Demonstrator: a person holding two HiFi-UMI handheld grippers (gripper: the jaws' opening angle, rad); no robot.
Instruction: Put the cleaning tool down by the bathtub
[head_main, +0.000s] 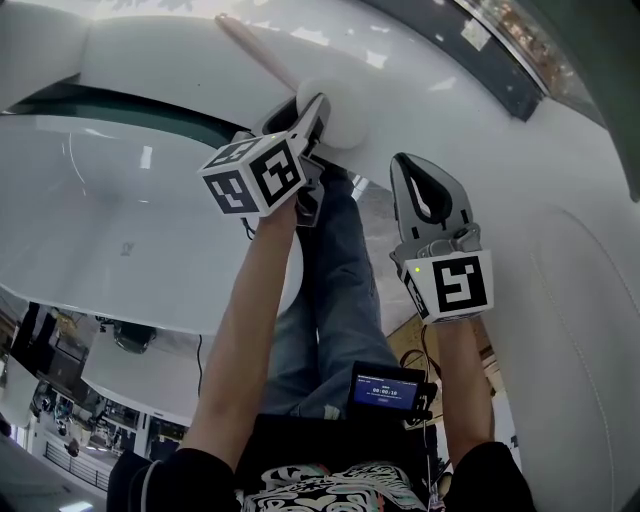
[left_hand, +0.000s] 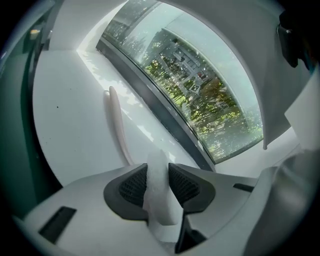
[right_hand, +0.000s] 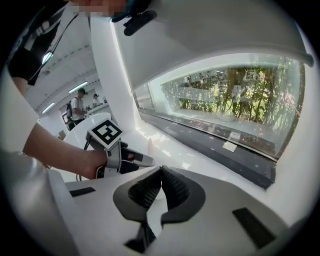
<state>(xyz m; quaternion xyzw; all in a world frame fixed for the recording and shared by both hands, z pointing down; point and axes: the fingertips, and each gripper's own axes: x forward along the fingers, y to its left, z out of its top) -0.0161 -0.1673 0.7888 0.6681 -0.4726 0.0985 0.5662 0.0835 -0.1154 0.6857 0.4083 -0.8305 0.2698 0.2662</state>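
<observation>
On the white bathtub ledge (left_hand: 65, 130), the left gripper (left_hand: 159, 172) has its jaws clamped on the white sponge head of the long-handled cleaning tool (left_hand: 118, 125). The tool's pale handle reaches toward the ledge's far edge by the window (left_hand: 200, 95). Further right, the right gripper (right_hand: 160, 172) hovers with its jaws closed and empty.

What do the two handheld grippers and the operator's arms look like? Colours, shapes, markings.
The left gripper and right gripper are light grey moulded shells with black ribbed jaw pads. Each carries a white cube with black square markers. A small green light glows beside the right gripper's cube. Forearms are bare, with black short sleeves.
</observation>
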